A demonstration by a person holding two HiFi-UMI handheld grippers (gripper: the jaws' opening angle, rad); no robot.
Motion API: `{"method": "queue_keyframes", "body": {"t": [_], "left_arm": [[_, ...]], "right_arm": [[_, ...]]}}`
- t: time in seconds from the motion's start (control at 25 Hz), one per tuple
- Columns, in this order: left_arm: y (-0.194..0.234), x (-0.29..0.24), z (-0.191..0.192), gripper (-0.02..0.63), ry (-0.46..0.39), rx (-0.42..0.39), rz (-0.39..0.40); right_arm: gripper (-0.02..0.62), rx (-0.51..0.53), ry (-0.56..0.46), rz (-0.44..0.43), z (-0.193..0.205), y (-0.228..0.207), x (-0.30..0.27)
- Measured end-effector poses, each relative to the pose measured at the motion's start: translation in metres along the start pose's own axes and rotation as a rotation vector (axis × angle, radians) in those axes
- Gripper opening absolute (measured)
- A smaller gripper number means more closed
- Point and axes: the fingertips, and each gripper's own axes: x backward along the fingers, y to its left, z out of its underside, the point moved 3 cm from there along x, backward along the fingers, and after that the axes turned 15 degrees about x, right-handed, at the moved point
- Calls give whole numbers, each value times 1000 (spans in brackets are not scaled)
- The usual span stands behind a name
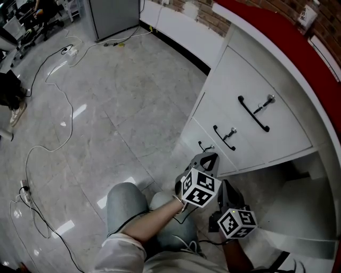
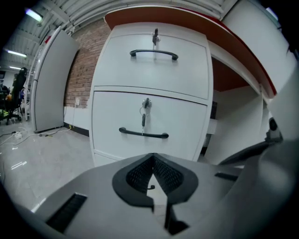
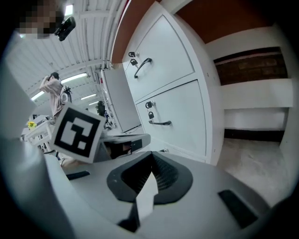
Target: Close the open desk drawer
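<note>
A white drawer unit [image 1: 250, 80] stands under the red desk top [image 1: 277, 37]. It has three fronts with black handles: top [image 1: 253, 113], middle [image 1: 224, 137] and bottom [image 1: 205, 146]. All three fronts look about flush. My left gripper [image 1: 212, 156] is shut with nothing in it, its tip just short of the bottom handle. In the left gripper view the shut gripper [image 2: 153, 156] covers the bottom drawer, below the middle handle [image 2: 143, 134] and hanging keys [image 2: 145, 112]. My right gripper [image 1: 225, 186] is lower and to the right, also shut and empty [image 3: 152, 154].
My knee in jeans [image 1: 125, 208] is bent below the grippers. Cables [image 1: 53, 106] trail over the grey tiled floor at left, and a grey cabinet [image 1: 114, 16] stands at the back. The desk's knee space [image 1: 298, 181] opens to the right of the drawers.
</note>
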Motion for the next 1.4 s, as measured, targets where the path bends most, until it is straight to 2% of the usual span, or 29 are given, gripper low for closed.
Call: {"method": "queue_keyframes", "body": {"t": [0.2,0.44,0.56,0.68,0.88,1.12,1.4], "left_arm": [[-8,43,16,8,-19,55,7],[3,66,40,8,-18,63,-43],[4,66,36,8,-22,95,-38],[0,79,14,8,-26,86,-54],[-26,124,-68,8,-15,117,-105],[-86,192,-194,8,24,137,-129],[-161,265,-342,8,40,111,-141]], "right_arm": [[-2,-20,-4,7,-1,9,-3],[-2,-33,13,-3,13,19,-16],[-2,-9,12,-11,16,19,-19],[-2,33,16,-5,0,23,-12],[-2,140,89,-43,-88,40,28],[-2,124,85,-34,-242,40,98],[-2,129,33,-33,-409,44,178]]}}
